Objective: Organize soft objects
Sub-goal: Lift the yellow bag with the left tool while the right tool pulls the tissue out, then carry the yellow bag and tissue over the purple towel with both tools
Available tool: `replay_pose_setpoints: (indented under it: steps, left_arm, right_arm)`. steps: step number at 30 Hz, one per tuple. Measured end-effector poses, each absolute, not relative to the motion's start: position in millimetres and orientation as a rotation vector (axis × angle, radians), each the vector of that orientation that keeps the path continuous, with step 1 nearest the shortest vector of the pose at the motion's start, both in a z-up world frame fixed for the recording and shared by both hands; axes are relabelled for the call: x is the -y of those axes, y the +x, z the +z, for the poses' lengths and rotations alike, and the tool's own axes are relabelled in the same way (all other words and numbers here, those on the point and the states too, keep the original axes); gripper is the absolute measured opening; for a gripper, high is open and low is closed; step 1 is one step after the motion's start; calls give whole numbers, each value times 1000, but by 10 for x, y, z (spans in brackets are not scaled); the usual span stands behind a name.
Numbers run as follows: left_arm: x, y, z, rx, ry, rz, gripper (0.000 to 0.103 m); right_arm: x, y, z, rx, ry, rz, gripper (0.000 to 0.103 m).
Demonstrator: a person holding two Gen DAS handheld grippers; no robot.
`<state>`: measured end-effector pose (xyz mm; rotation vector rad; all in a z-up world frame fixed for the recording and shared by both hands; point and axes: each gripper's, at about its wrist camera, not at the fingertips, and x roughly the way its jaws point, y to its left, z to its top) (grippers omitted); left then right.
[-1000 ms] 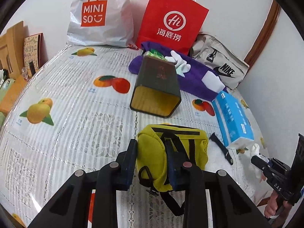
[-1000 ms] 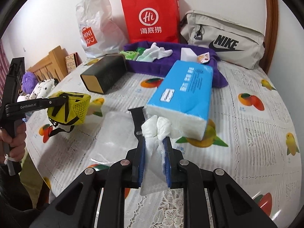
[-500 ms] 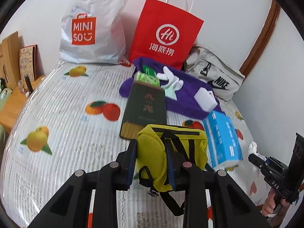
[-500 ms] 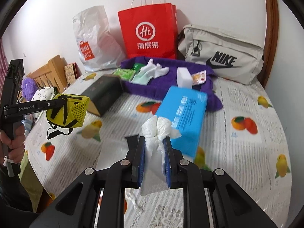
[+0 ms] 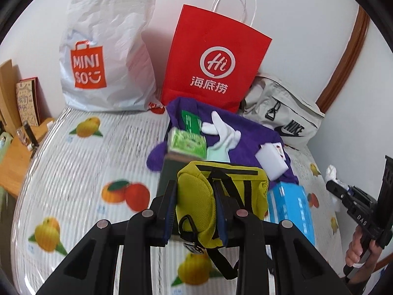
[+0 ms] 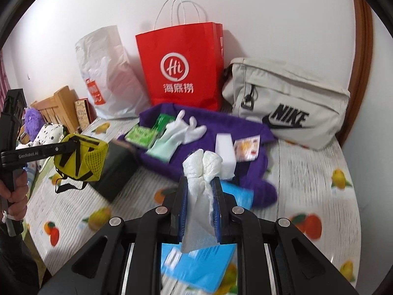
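Observation:
My left gripper (image 5: 195, 209) is shut on a yellow pouch (image 5: 211, 196) with black straps and holds it in the air above the table; it also shows in the right wrist view (image 6: 83, 157). My right gripper (image 6: 200, 209) is shut on a white tissue (image 6: 201, 169) pulled from the blue tissue pack (image 6: 196, 263) below it. A purple cloth (image 6: 221, 127) lies at the back with white gloves (image 6: 186, 127), green packets (image 6: 145, 132) and a white sponge (image 6: 224, 147) on it.
A red paper bag (image 6: 181, 66), a white Miniso bag (image 5: 103, 59) and a beige Nike bag (image 6: 287, 105) stand along the wall. A dark box (image 6: 115, 169) lies on the fruit-print tablecloth (image 5: 73, 167). A wooden chair with plush toys (image 6: 41, 125) is at the left.
Both grippers have risen and moved forward toward the purple cloth, carrying the pouch and the tissue. The tissue has come free of the blue pack.

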<state>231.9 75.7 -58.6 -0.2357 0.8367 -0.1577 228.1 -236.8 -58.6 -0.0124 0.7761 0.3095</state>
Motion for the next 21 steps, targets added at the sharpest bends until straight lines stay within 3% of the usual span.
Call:
replay_pose_setpoints:
  steps: [21]
  left_arm:
    - [-552, 3749, -558, -868, -209, -164, 27]
  right_arm:
    - [2540, 3744, -777, -828, 22, 254, 18]
